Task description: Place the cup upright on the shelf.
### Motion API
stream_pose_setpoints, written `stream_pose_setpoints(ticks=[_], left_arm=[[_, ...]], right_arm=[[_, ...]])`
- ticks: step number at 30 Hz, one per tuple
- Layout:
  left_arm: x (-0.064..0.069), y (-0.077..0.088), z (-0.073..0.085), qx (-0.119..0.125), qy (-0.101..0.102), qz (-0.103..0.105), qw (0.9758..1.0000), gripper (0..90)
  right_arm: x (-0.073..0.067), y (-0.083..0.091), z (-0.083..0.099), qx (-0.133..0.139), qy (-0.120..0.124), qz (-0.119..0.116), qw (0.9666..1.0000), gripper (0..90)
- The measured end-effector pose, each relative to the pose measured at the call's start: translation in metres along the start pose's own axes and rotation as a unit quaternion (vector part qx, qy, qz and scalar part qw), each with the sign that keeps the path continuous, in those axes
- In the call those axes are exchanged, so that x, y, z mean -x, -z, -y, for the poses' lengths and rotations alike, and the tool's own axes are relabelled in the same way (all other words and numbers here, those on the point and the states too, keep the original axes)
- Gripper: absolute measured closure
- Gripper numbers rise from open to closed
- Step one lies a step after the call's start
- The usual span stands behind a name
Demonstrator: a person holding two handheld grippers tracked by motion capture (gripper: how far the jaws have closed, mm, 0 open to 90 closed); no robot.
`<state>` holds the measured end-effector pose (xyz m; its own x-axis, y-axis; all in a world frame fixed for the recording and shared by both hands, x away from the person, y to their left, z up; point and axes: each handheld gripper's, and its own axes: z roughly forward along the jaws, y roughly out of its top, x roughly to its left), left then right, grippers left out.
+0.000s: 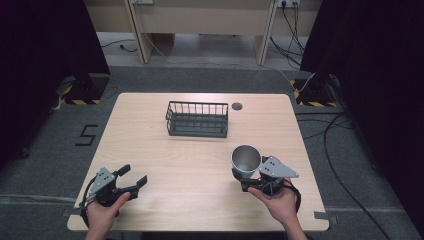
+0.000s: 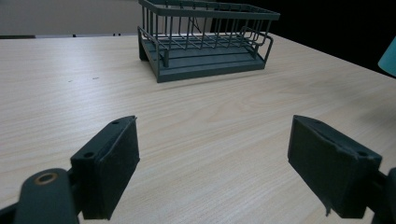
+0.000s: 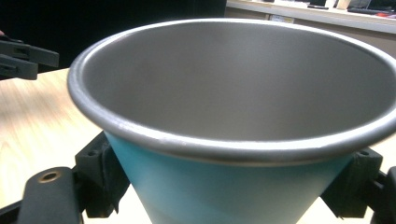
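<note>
A metal cup (image 1: 245, 161) with a teal outside and a steel inside is held above the table's right front, mouth up. My right gripper (image 1: 248, 181) is shut on it. In the right gripper view the cup (image 3: 233, 140) sits between the two black pads (image 3: 100, 175), its rim tipped toward the camera. My left gripper (image 1: 134, 179) rests at the table's left front, open with nothing between its jaws. Seen from the left gripper view, its pads (image 2: 114, 168) stand wide apart over bare wood. A dark wire rack (image 1: 197, 119) stands at the middle back of the table.
The rack (image 2: 205, 39) is ahead of the left gripper, with bare table between. A round cable hole (image 1: 237, 106) lies just right of the rack. A slice of the teal cup (image 2: 388, 57) shows at the right edge of the left gripper view. Cables lie on the floor beyond the table.
</note>
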<state>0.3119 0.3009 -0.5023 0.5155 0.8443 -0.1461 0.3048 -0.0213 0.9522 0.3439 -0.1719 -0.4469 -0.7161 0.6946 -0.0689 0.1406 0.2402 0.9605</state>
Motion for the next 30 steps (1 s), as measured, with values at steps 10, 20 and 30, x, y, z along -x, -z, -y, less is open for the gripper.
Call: stream_pose_setpoints(ticks=[10, 20, 30], left_arm=[[0.000, 0.000, 0.000, -0.002, -0.001, 0.002, 1.0000, 16.1], [0.000, 0.000, 0.000, -0.001, -0.001, 0.002, 1.0000, 16.2], [0.000, 0.000, 0.000, -0.002, -0.001, 0.003, 1.0000, 16.3]], right_arm=[[0.002, -0.007, -0.006, 0.004, 0.000, 0.007, 1.0000, 18.1], [0.004, -0.016, -0.016, 0.011, 0.003, 0.012, 0.9999, 18.1], [0.008, -0.026, -0.027, 0.019, 0.002, 0.018, 0.9997, 18.1]])
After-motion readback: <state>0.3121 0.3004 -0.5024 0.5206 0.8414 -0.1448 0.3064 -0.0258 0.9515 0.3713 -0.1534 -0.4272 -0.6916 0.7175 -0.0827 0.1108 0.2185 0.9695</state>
